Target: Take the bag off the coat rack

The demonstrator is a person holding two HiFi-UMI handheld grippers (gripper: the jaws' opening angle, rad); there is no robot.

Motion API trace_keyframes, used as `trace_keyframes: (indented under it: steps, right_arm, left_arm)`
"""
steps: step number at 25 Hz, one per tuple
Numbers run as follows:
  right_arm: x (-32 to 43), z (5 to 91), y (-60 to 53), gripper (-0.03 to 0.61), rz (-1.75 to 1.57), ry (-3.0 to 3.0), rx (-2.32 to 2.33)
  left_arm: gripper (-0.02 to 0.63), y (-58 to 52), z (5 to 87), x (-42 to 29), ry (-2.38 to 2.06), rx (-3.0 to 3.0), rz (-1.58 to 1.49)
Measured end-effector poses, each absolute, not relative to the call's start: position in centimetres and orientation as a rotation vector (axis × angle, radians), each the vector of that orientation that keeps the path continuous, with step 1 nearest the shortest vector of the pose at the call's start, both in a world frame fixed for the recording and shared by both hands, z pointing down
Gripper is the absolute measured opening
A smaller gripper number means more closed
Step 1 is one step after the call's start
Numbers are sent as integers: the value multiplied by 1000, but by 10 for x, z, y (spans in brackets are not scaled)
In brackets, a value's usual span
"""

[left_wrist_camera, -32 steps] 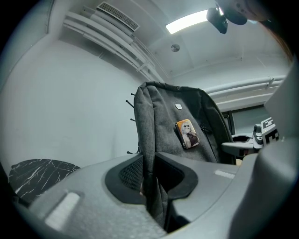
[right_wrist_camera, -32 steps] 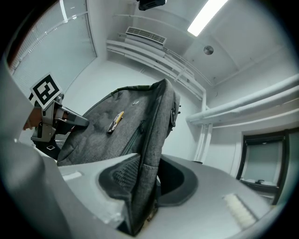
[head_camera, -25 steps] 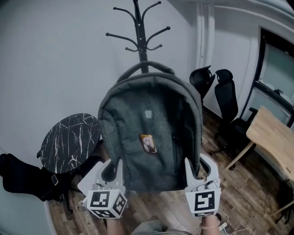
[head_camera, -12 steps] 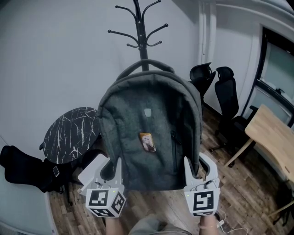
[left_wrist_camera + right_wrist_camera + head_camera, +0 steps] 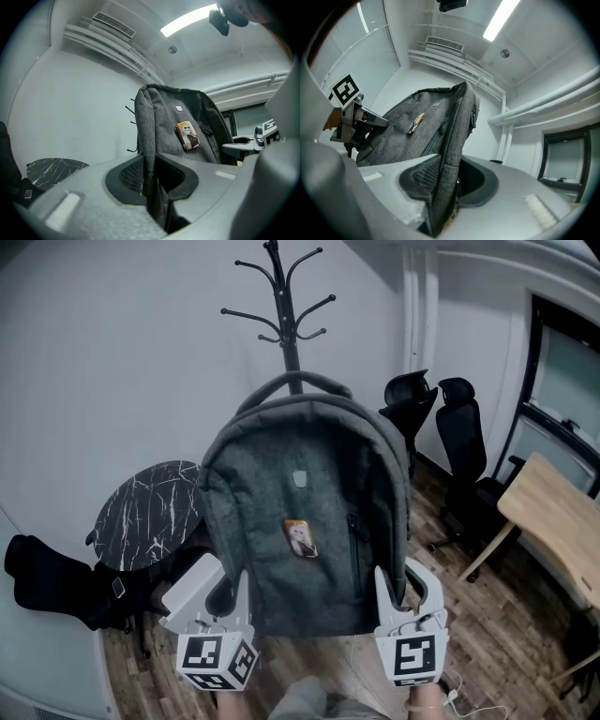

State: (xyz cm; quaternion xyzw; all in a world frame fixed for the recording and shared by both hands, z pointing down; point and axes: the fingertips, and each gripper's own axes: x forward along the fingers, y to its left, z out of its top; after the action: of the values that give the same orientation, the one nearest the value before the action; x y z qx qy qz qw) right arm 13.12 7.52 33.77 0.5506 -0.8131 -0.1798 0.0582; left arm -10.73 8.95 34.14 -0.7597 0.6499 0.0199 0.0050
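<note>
Grey fabric backpack (image 5: 305, 521): fingers of your left gripper (image 5: 220, 594) and right gripper (image 5: 405, 589) clamp its lower edges, so pull both evenly, clear of the black coat rack (image 5: 284, 306).

Grey bag (image 5: 267, 488); black coat rack (image 5: 290, 345); black white-veined table (image 5: 150, 517).

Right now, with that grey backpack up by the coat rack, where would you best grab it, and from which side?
By its two lower side edges, low down and from the front, one gripper on each. The backpack stands upright and wide, and its thin side edges fit between the jaws. The left gripper and right gripper are shut on them this way.
</note>
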Motion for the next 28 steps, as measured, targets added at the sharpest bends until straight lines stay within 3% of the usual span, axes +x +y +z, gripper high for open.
trace_keyframes:
  steps: [28]
  right_arm:
    - [165,350,120,107,-453,-2475,1711]
  left_arm:
    - [64,136,343,-73,2002,-2408,1]
